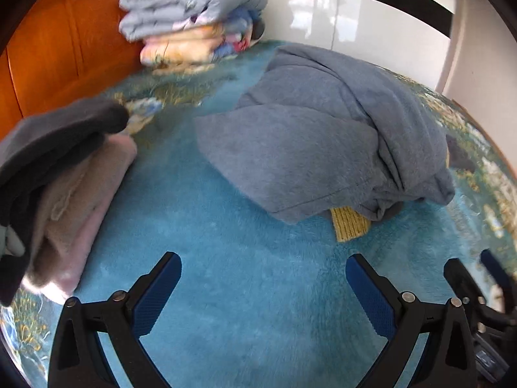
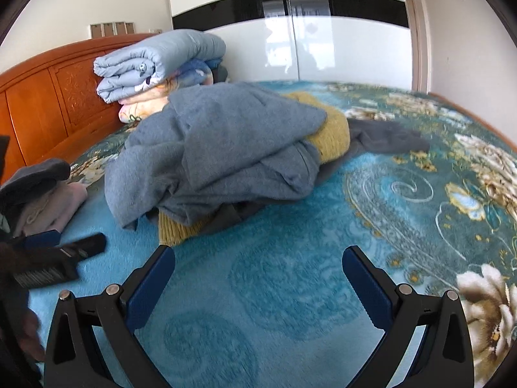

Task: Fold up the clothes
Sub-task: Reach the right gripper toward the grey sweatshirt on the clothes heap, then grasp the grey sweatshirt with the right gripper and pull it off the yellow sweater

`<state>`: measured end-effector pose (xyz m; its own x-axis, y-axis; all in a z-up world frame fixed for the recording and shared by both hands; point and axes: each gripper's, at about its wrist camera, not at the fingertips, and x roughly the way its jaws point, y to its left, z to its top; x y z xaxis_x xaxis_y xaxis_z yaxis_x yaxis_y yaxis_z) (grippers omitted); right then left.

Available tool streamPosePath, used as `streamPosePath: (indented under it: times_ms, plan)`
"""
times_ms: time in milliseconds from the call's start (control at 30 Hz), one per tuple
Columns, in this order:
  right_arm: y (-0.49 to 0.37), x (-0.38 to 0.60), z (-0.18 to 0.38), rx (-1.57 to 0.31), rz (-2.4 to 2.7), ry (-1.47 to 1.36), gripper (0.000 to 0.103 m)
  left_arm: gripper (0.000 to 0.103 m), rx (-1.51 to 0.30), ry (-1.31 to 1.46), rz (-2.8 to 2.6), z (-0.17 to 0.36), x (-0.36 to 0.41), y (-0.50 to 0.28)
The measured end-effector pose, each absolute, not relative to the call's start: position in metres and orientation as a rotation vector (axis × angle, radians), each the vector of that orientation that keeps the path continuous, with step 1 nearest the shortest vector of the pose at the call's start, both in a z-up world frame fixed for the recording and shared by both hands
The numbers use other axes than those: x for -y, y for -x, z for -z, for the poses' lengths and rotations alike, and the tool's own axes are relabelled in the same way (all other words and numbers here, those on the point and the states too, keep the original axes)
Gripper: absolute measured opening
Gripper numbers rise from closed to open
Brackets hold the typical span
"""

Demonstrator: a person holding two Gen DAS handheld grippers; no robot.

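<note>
The blue-grey garment (image 2: 210, 148) sits crumpled on top of the heap in the middle of the bed, on the teal blanket (image 2: 274, 291), w/ a yellow knit piece (image 2: 332, 135) poking out beneath it on the near and right sides and a darker grey garment (image 2: 387, 139) trailing off to the right. Looks like soft fleecy fabric, light, floppy, no stiffness at all; I'd guess it sags and drags whatever it's lying on if lifted from the middle. Best hold is prob. an edge: the hemmed border on the near side in the left wrist view (image 1: 323, 197), or a corner, so it can be pulled flat and clear of the knit.

Left gripper (image 1: 263, 266): jaws spread wide, nothing between them, hovering over bare blanket just short of the pile. Right gripper (image 2: 258, 260): same, wide open, empty, near side of the heap, not touching cloth.

To the left lies a small stack of folded clothes (image 1: 64, 174), dark grey on top, pinkish below. Far left against the wooden headboard (image 2: 48, 103) there's a stack of folded quilts (image 2: 155, 61). Judging by that, some items are done and the heap is still to do.
</note>
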<state>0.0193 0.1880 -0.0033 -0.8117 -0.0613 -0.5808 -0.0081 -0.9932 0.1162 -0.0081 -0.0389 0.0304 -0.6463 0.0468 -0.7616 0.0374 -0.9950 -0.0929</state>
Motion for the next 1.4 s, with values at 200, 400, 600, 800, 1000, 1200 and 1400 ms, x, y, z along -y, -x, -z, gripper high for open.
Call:
streamPosePath:
  times_ms: [200,400,600,800,1000,1200,1400]
  plan:
    - [0.018,-0.178,-0.02,0.173,2.95,-1.012,0.103,0.103,-0.005,1.263,-2.94,-0.049,0.048,0.004]
    - [0.094,-0.146,-0.04,0.238,2.926,-1.044,0.103,0.103,0.251,1.599,-2.643,-0.016,0.054,0.032]
    - [0.141,-0.112,-0.033,-0.038,2.956,-1.302,0.039,0.103,0.322,1.686,-2.637,-0.005,0.062,0.045]
    - [0.119,-0.133,-0.058,-0.02,3.06,-1.239,0.013,0.103,0.337,1.669,-2.628,-0.013,0.057,0.04]
    - [0.044,-0.197,-0.115,-0.022,3.185,-1.092,0.012,0.103,0.228,1.602,-2.604,-0.031,0.034,0.019]
    - [-0.059,-0.313,-0.135,0.088,3.401,-1.16,0.012,0.103,0.133,1.493,-2.504,-0.05,0.008,-0.006]
    - [-0.144,-0.413,-0.116,0.329,3.522,-1.41,0.012,0.103,0.141,1.4,-2.42,-0.063,0.001,-0.036]
